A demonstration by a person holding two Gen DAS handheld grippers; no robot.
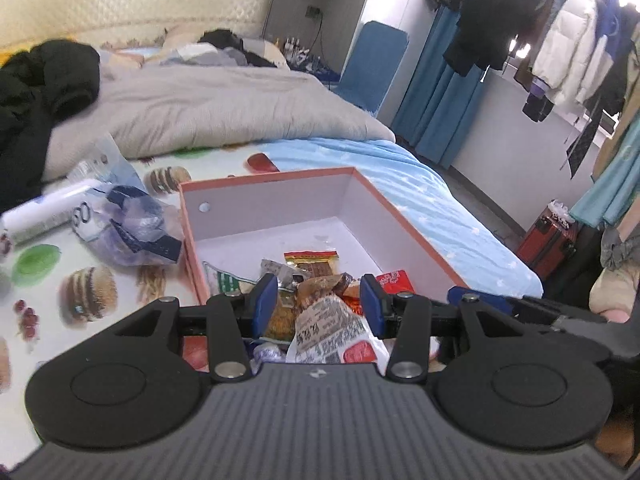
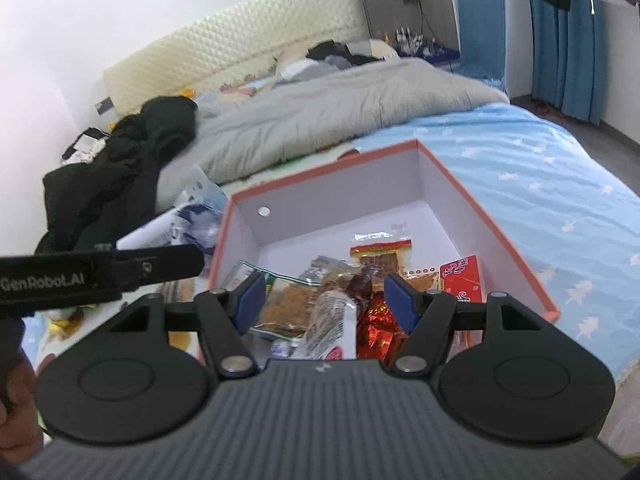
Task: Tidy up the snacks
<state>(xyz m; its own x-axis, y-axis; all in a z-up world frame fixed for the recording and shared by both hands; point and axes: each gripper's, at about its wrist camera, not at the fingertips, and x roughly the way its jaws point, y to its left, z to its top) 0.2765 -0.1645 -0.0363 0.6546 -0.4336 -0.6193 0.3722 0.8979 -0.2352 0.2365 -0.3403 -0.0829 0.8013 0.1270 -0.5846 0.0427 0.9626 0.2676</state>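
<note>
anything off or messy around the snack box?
Snacks sit heaped at the near end of the box, its far half bare. A crumpled plastic bag still lies outside on the bed. Nothing looks spilled or torn.

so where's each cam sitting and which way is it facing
Left wrist: on the left gripper, facing forward over the pink-rimmed box of snack packets toward the grey duvet; its open blue-padded fingers show.
Right wrist: on the right gripper, facing the same box from its right; its open fingers and the left gripper's black body show.
Shared: box, snacks, duvet.
</note>
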